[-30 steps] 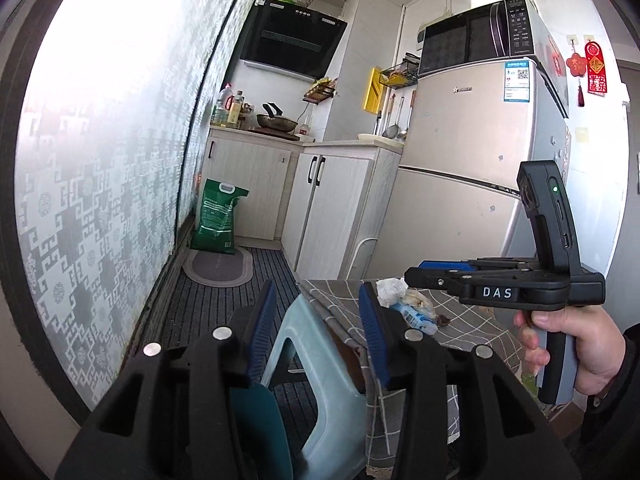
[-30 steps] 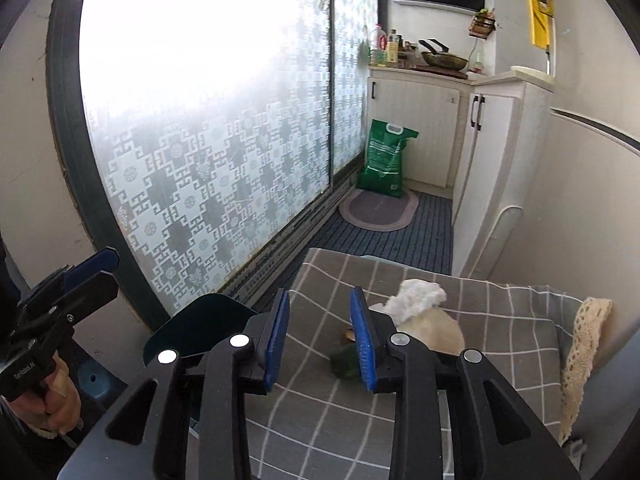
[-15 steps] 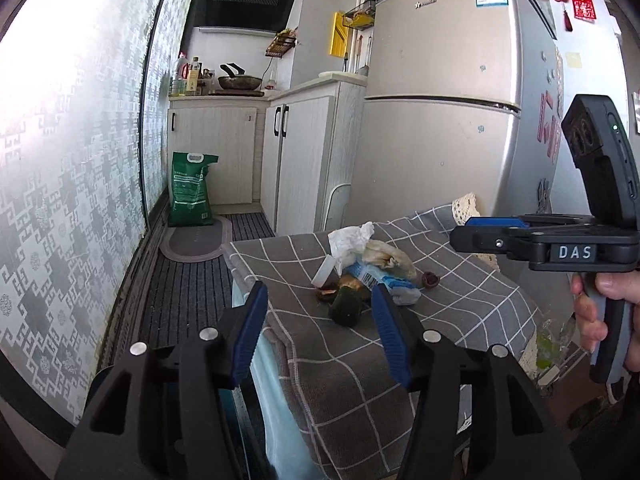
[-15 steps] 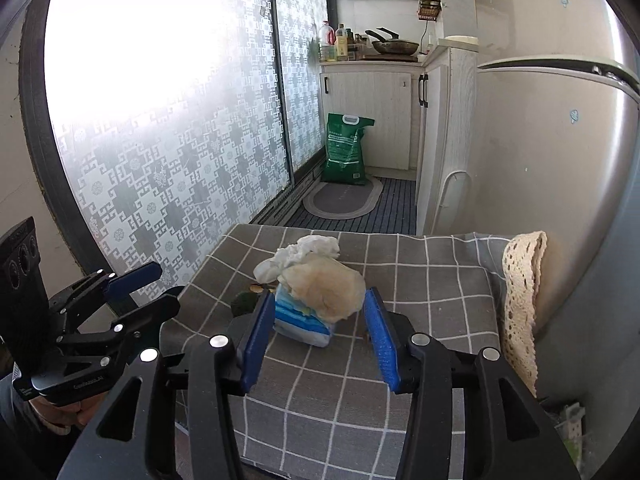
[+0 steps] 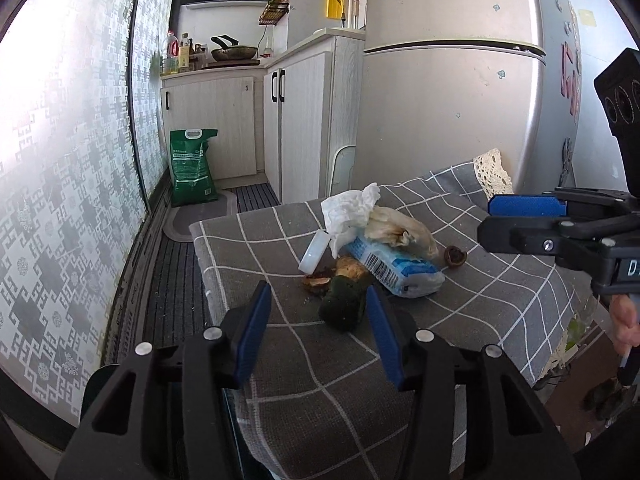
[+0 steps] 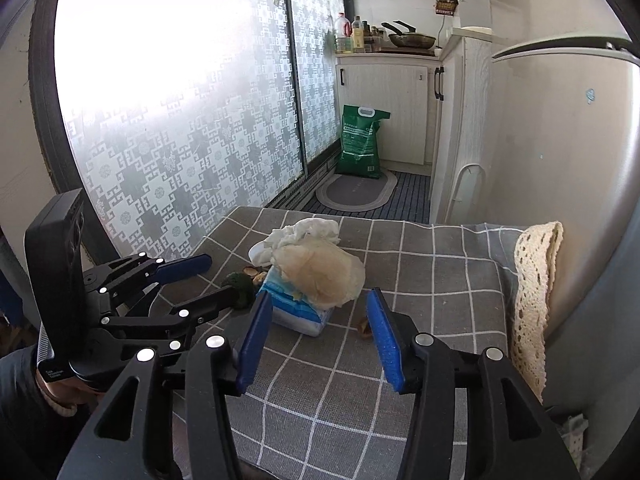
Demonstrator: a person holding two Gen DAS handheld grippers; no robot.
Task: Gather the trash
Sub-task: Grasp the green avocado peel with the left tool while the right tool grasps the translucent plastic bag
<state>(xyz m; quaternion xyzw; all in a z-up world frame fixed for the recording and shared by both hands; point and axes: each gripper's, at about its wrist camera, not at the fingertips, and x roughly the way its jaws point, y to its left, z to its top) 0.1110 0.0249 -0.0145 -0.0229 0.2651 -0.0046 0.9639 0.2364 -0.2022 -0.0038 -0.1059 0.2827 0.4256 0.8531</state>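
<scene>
A heap of trash lies on the grey checked tablecloth (image 5: pixel 520 300): white tissue (image 5: pixel 348 212), a tan crumpled wrapper (image 5: pixel 400 232), a blue-white packet (image 5: pixel 400 270), a small white cup (image 5: pixel 314 254), brown peels (image 5: pixel 320 280) and a nutshell (image 5: pixel 455 257). My left gripper (image 5: pixel 320 336) is closing, and a dark green lump (image 5: pixel 344 308) sits between its blue pads, unpressed. My right gripper (image 6: pixel 318 336) is opening around the packet (image 6: pixel 296 312) and wrapper (image 6: pixel 320 276) without gripping. The left gripper (image 6: pixel 208 280) reaches the green lump (image 6: pixel 240 284) from the left. The right gripper (image 5: pixel 504 220) hovers right of the heap.
A fridge (image 5: pixel 440 120) stands right behind the table, with white cabinets (image 5: pixel 296 120) beside it. On the floor beyond are a green bag (image 5: pixel 192 168) and an oval mat (image 6: pixel 356 192). A patterned glass door (image 6: pixel 180 140) runs along the left. Lace trim (image 6: pixel 532 300) hangs at the table's right.
Both grippers came forward and down over the table to the trash heap. The left view swung from the floor and stool onto the cloth. The right jaws spread wider around the packet.
</scene>
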